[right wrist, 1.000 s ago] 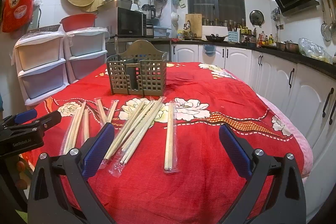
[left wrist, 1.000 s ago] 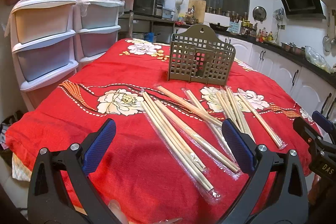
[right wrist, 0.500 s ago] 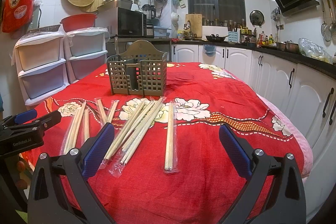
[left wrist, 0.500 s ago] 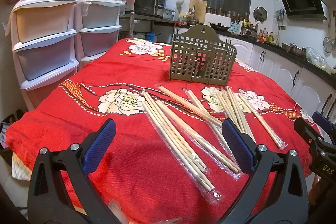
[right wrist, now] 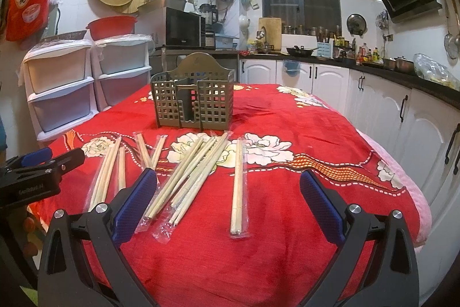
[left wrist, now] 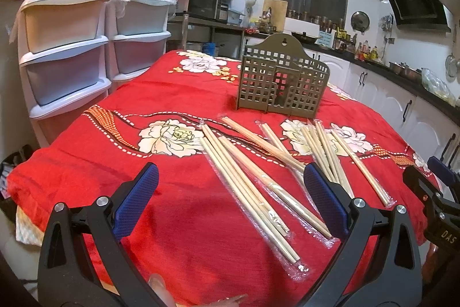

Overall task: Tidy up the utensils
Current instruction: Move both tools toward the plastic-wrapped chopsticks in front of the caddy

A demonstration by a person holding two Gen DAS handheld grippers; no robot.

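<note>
Nothing much has shifted in the last second: your left gripper [left wrist: 230, 192] and right gripper [right wrist: 228, 194] hang at the near edge of the table exactly where they were, fingers spread wide on both, nothing between the blue pads, and not one chopstick pack has budged. So you're at the very start, by the look of it; the sorting hasn't begun and every pack is yet to be lifted. The wrapped chopsticks [left wrist: 253, 192] lie scattered flat on the red floral tablecloth [left wrist: 120, 151], pale wooden pairs in clear plastic sleeves, some overlapping, fanned out at loose angles. From your right wrist view one pair [right wrist: 237, 186] lies on its own, apart from the rest, pointing straight toward the holder, probably your easiest first pick. The grey perforated utensil holder [right wrist: 192, 102] stands upright beyond the spread, near the table's middle, compartments apparently empty. Those slick sleeves may slide under the pads, so pinch squarely across a pack.
</note>
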